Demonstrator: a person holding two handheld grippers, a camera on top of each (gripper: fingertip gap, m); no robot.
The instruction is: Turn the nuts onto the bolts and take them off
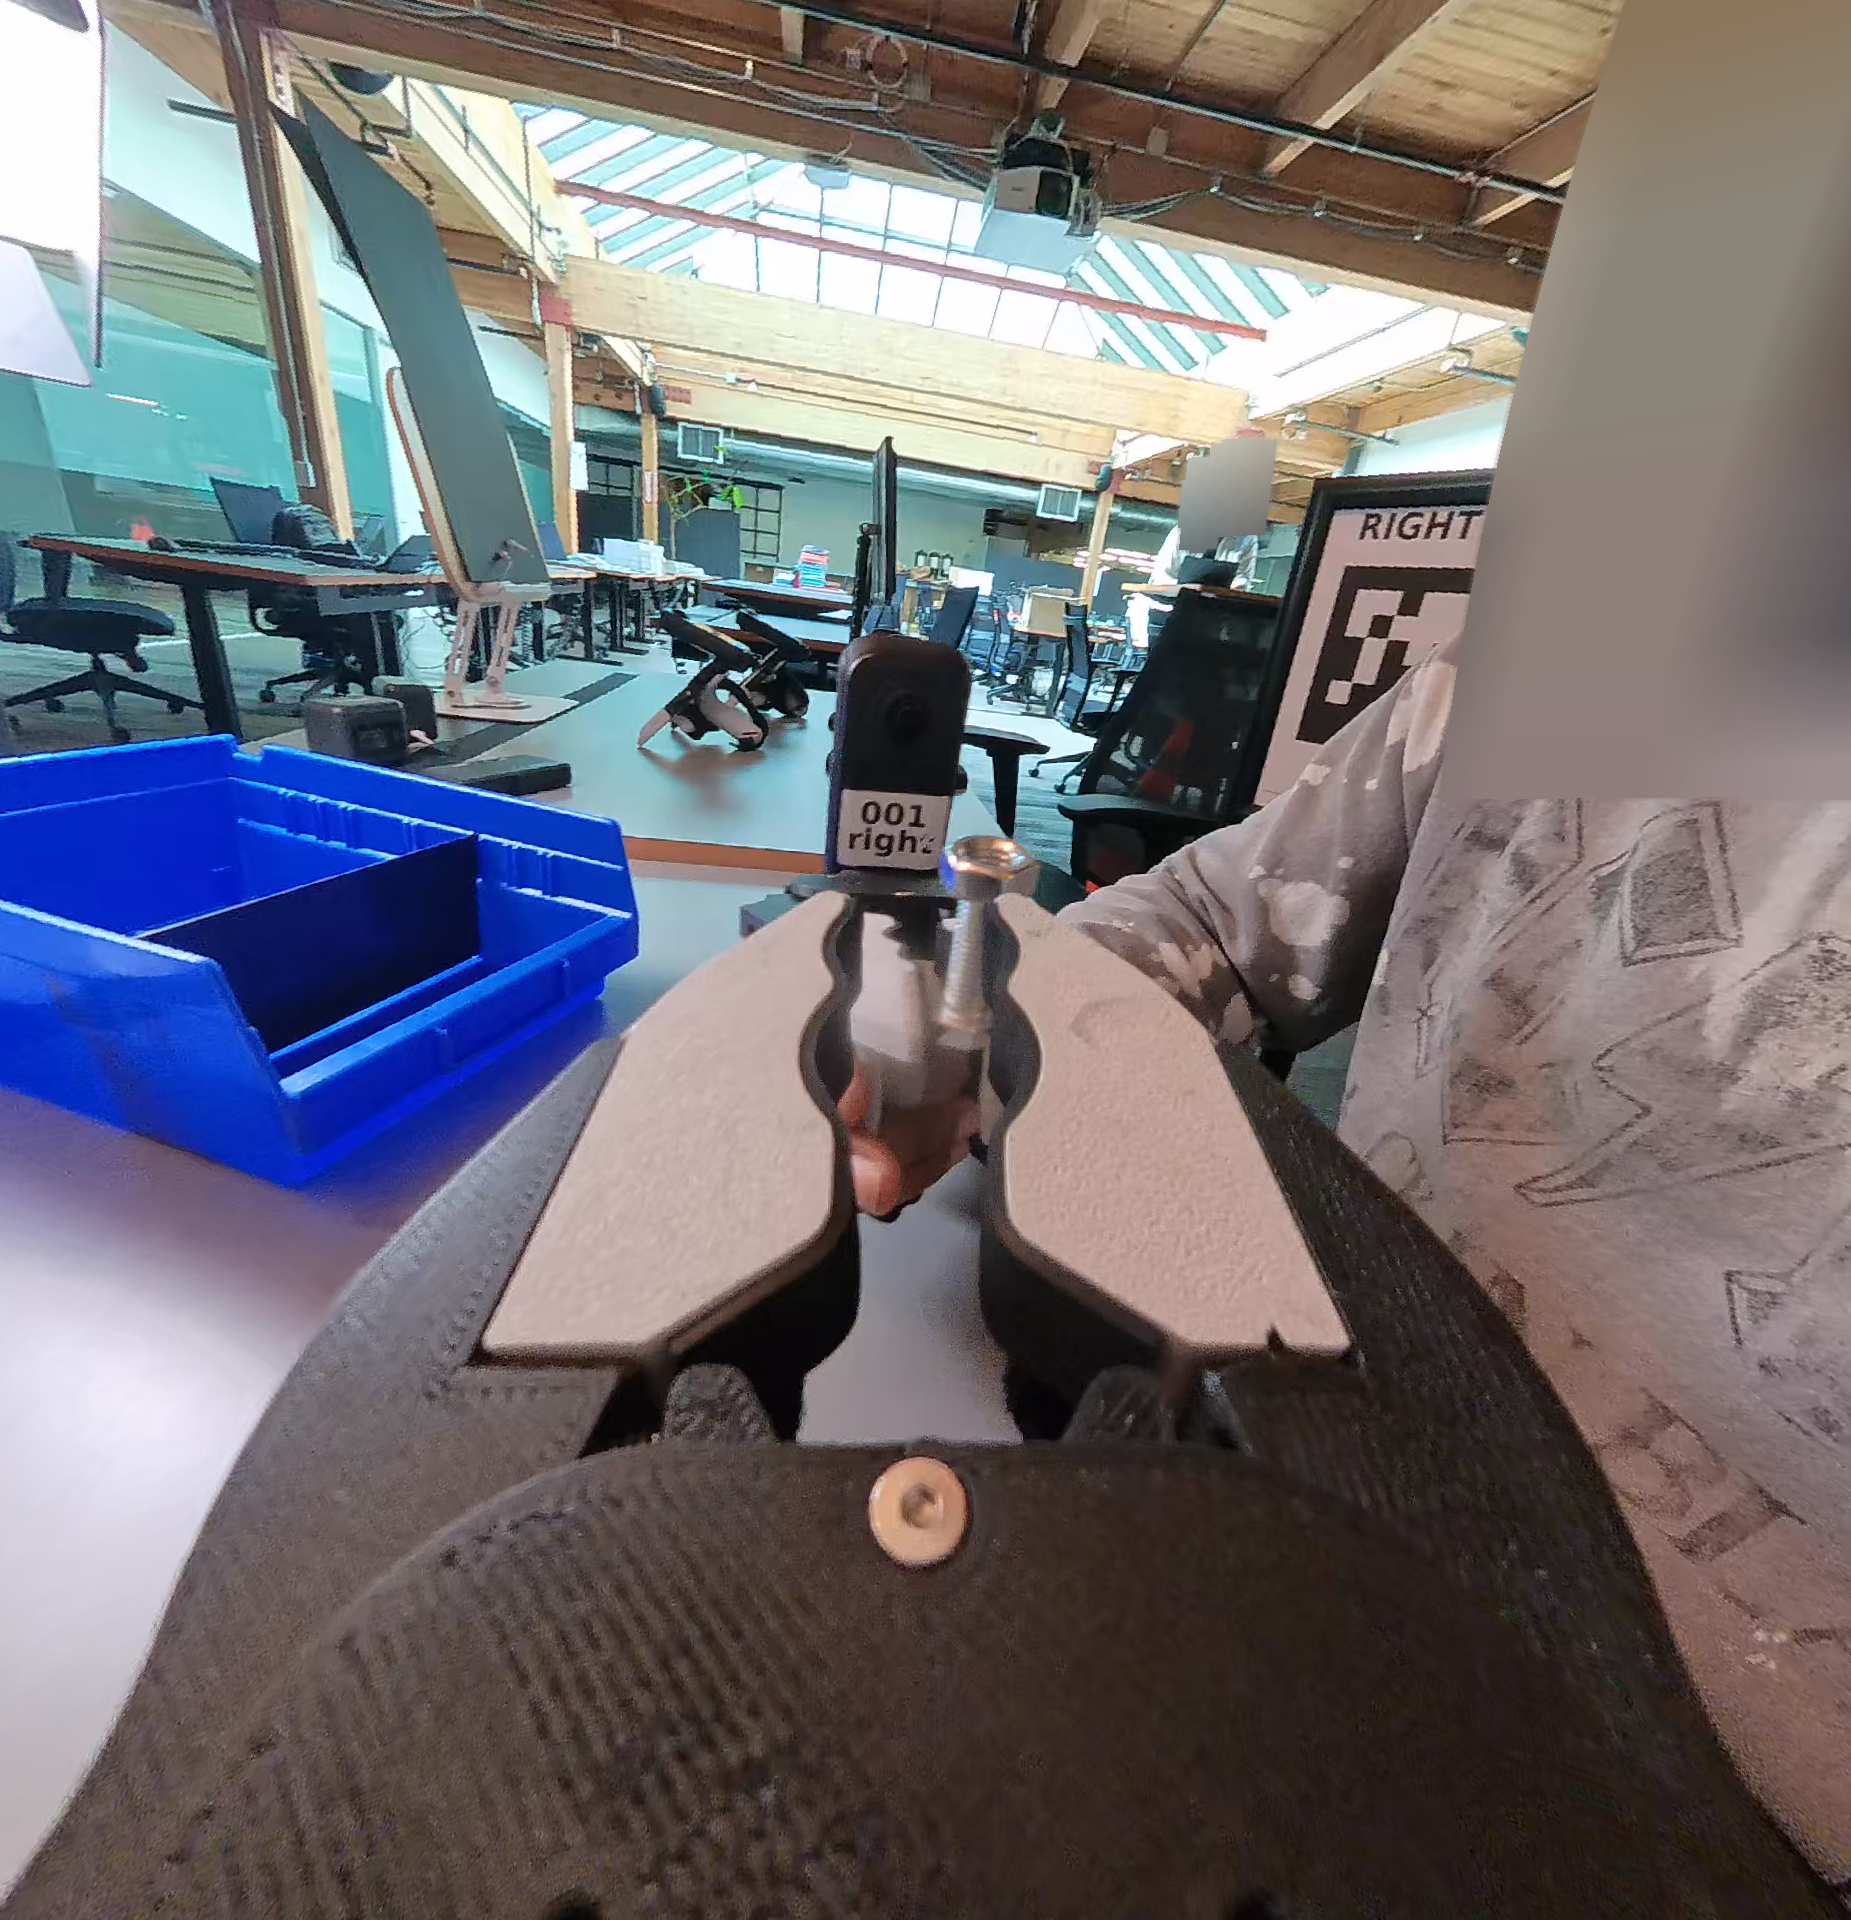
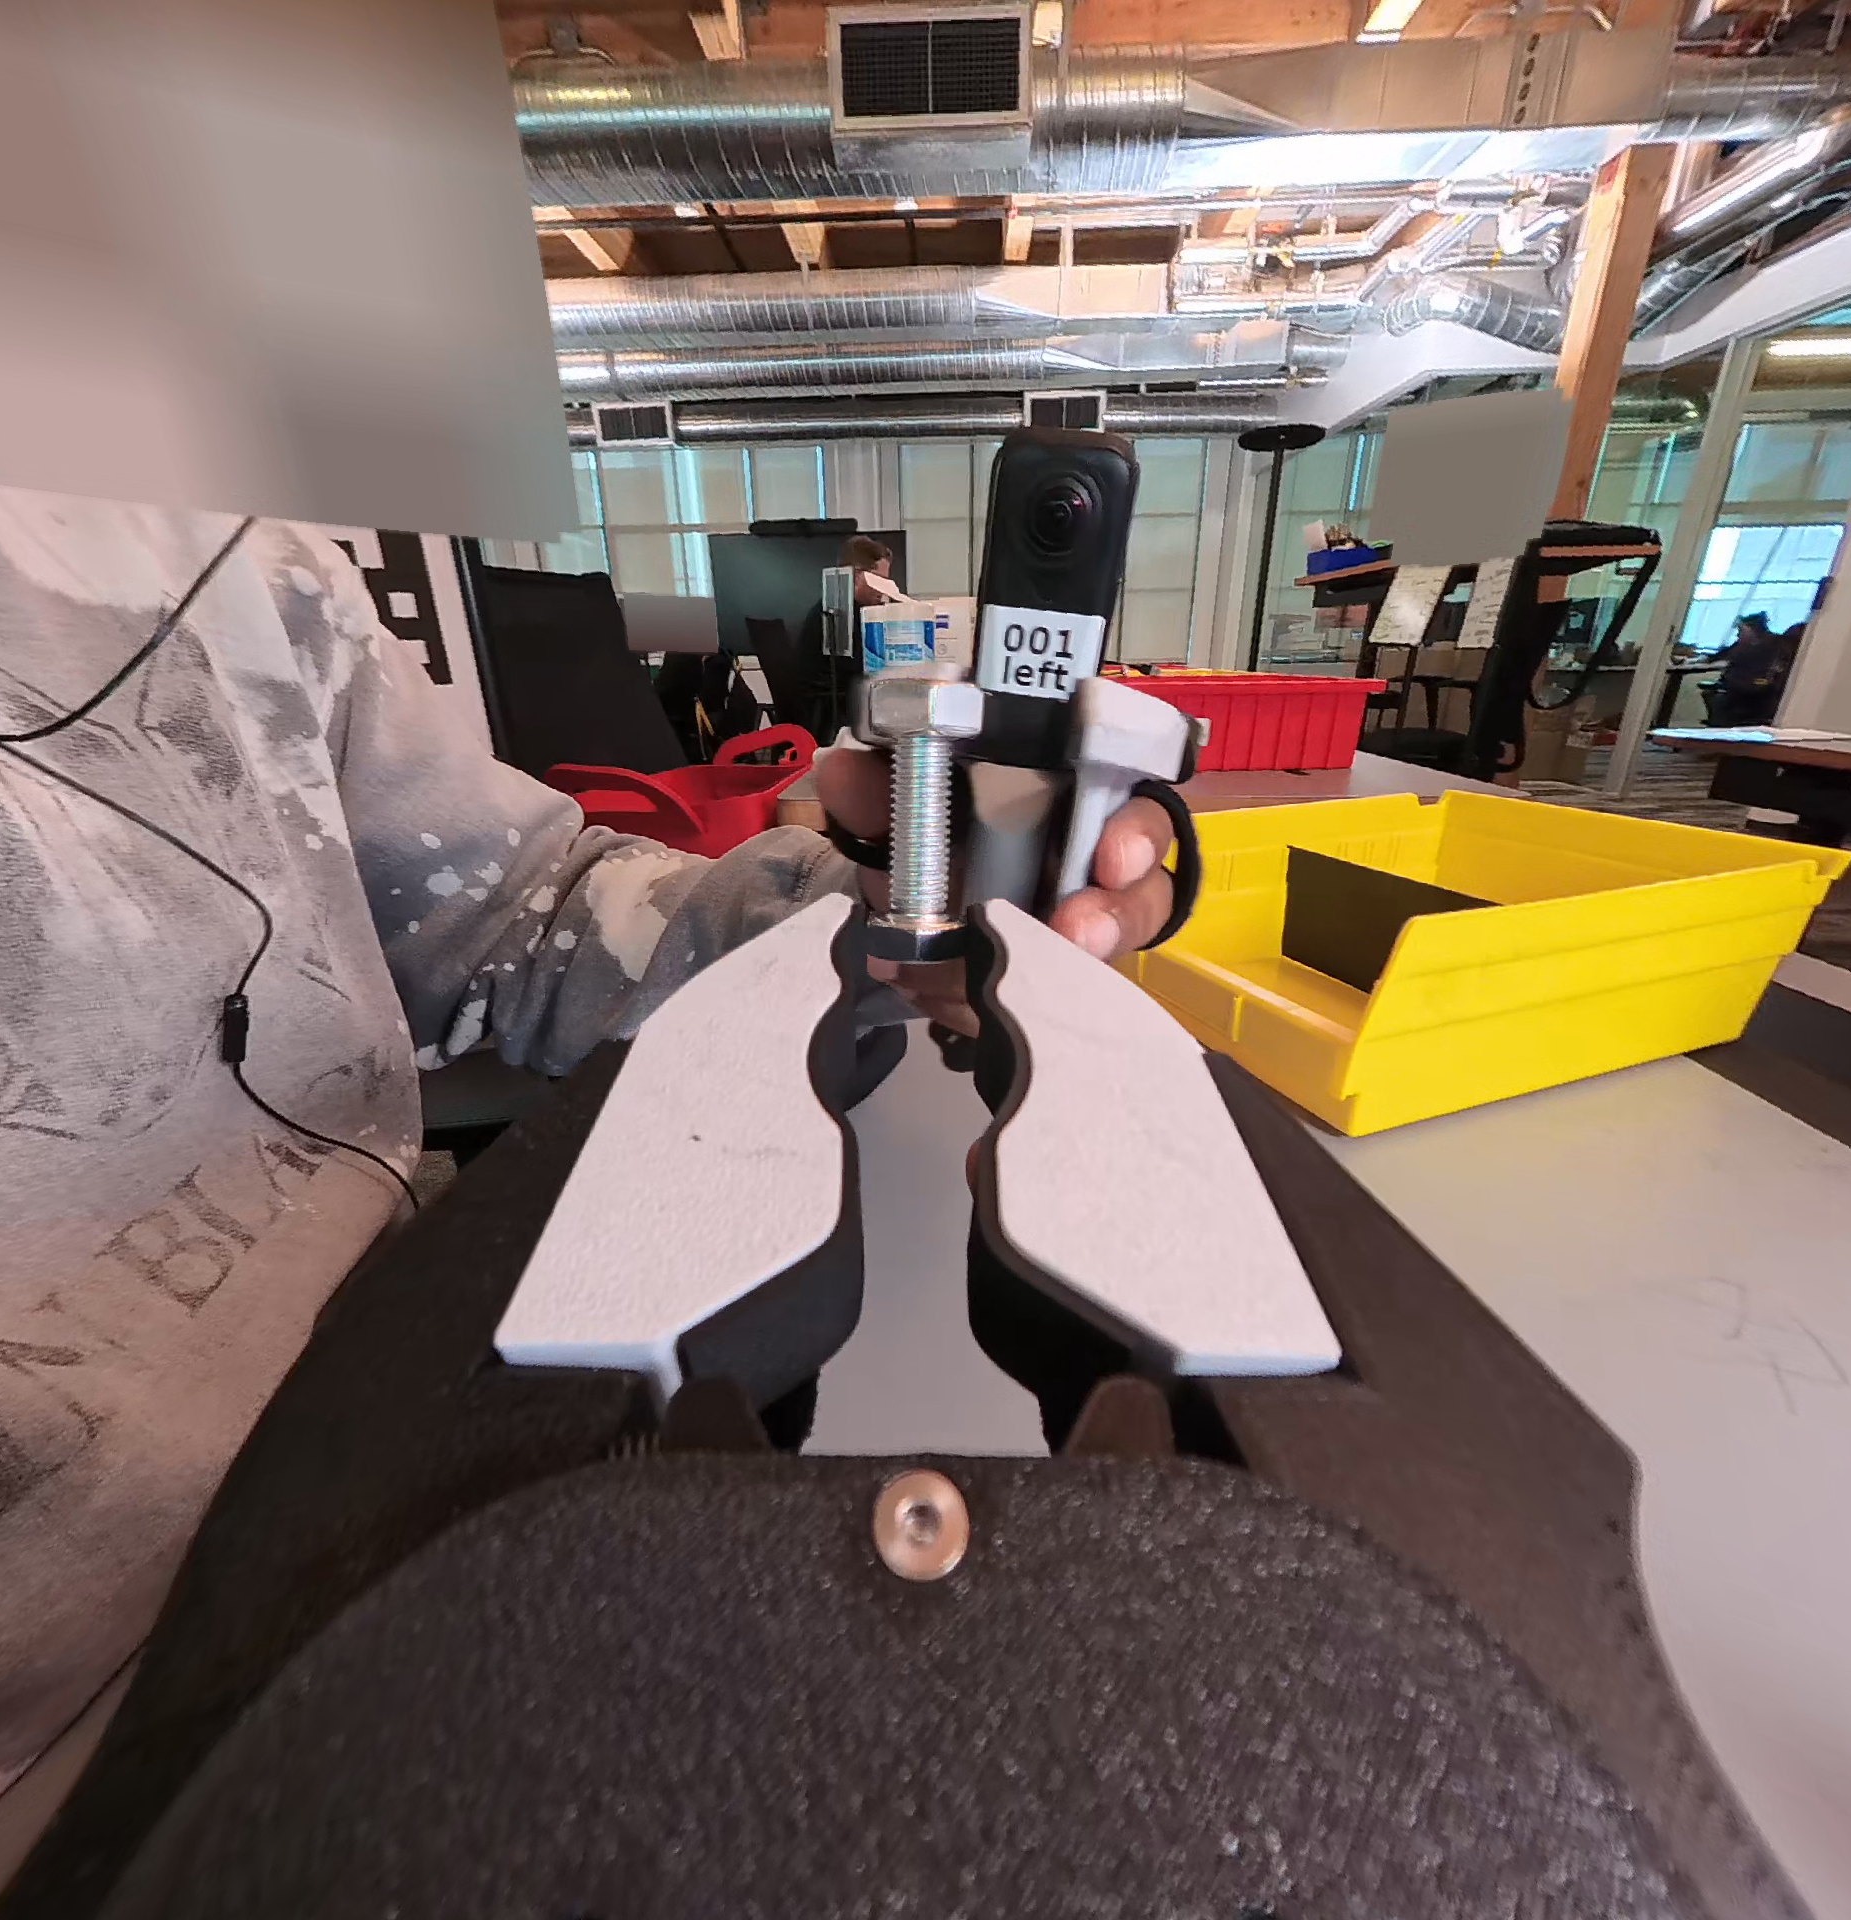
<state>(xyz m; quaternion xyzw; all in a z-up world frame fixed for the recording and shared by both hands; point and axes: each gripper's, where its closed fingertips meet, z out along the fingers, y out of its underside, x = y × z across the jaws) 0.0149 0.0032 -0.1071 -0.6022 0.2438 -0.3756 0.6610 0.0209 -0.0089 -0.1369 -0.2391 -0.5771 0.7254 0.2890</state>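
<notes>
At frame centre, our right gripper point(image 2: 916, 940) pinches the hex nut point(image 2: 913, 940) while our left gripper point(image 1: 926, 914) clamps the bolt point(image 2: 919, 821) head.

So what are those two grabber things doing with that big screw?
A person holds a grey-fingered gripper in each hand. The right gripper pinches a silver hex nut at the lower end of an upright silver threaded bolt. The left gripper sits at the bolt's hex head; whether it grips is unclear. The nut is at the thread's very end.

one bolt point(image 2: 919, 821), one nut point(image 2: 913, 937), two bins: blue point(image 1: 401, 1049), yellow point(image 2: 1586, 997).
</notes>
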